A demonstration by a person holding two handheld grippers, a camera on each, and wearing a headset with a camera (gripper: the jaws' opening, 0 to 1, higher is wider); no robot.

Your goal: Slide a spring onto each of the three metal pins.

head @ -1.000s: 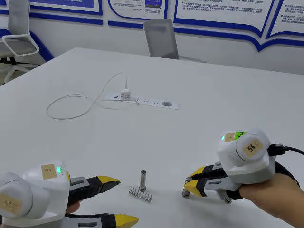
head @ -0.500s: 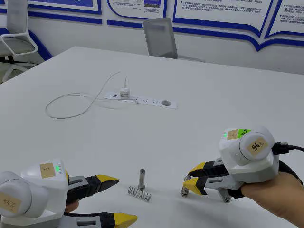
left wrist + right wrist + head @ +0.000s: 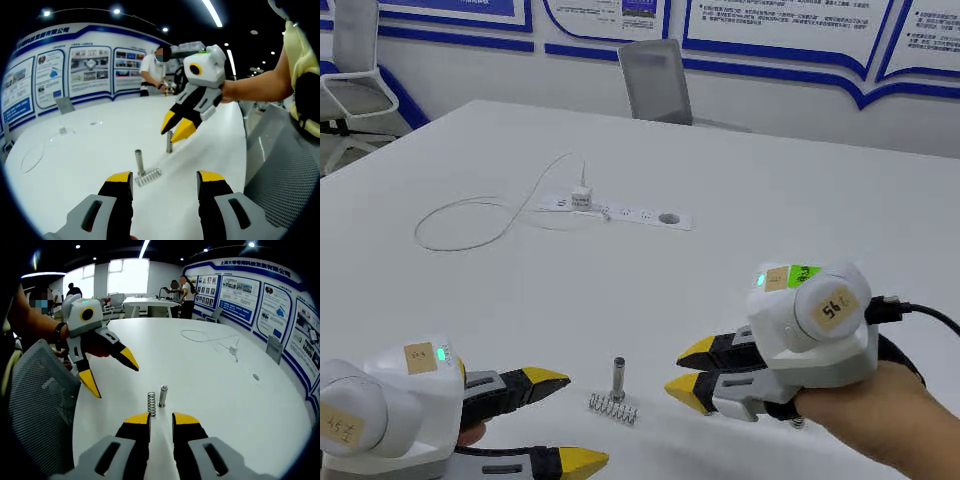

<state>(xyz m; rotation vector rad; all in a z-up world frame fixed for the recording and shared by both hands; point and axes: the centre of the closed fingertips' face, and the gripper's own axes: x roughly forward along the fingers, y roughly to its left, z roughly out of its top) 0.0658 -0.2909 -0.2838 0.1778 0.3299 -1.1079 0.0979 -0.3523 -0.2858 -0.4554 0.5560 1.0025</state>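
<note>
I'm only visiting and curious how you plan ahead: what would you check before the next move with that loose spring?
1. The bare pin stands upright: ok.
2. The loose spring lies free on the table beside that pin: ok.
3. The left tool is open and empty: ok.
4. The right tool is open and empty: ok.
5. The second pin already wears a spring: ok.
6. Whether a third pin has its spring: cannot tell.
</note>
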